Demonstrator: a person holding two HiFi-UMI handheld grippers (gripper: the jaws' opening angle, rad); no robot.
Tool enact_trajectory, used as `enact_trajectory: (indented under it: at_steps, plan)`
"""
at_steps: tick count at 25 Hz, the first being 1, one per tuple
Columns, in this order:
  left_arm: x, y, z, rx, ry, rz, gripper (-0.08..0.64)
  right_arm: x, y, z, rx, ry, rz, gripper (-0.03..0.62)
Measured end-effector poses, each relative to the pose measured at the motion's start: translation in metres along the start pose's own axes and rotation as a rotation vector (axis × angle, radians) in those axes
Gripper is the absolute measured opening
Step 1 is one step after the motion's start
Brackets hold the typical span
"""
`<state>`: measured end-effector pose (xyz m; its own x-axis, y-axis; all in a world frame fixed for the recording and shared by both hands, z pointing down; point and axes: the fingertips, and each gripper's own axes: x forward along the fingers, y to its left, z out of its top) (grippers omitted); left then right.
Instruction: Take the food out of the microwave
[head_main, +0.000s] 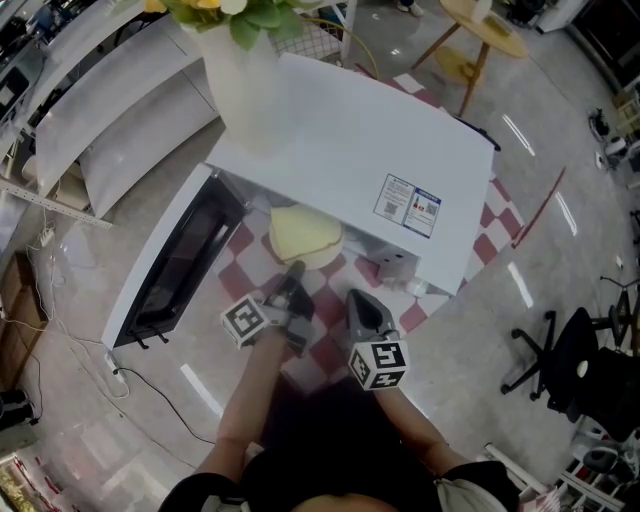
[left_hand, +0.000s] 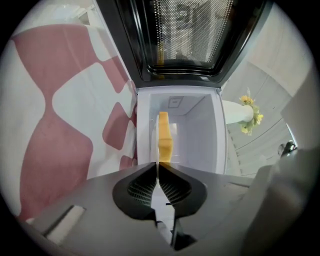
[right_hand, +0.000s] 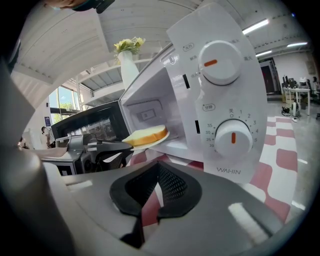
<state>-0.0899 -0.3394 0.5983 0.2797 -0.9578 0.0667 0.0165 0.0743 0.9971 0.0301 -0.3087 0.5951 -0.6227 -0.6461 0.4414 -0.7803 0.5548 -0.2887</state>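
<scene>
Head view shows the white microwave (head_main: 350, 150) on the checked bench (head_main: 505, 245), its door (head_main: 180, 265) swung open to the left. The plate (head_main: 318, 260) carrying the slice of bread (head_main: 303, 232) sits at the mouth of the cavity, partly over the sill. The left gripper (head_main: 293, 275) reaches it from the near side, and the right gripper (head_main: 362, 305) hangs just beside it to the right, short of the plate.

Left gripper view looks straight into the cavity. The jaws are drawn together on the plate's near rim, which runs edge-on between them, with the bread directly ahead along the jaw line.

Right gripper view shows its own jaws closed on nothing. The plate lies ahead and to the left, level, with the left gripper's tip on its rim and the control dials to the right.

The left gripper is plainly the nearer, and the way out appears to be a straight pull toward the person, keeping the plate flat.
</scene>
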Motion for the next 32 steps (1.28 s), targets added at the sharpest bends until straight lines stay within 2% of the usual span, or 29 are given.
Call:
enact_trajectory:
  at_steps: [15, 32]
  plan:
    - [-0.016, -0.001, -0.002, 0.000, -0.027, -0.008, 0.023, -0.005, 0.005, 0.001, -0.014, -0.004, 0.015, 0.000]
    - [-0.051, -0.002, 0.008, -0.006, -0.126, -0.022, 0.023, -0.007, 0.019, 0.001, -0.046, -0.003, 0.063, 0.000]
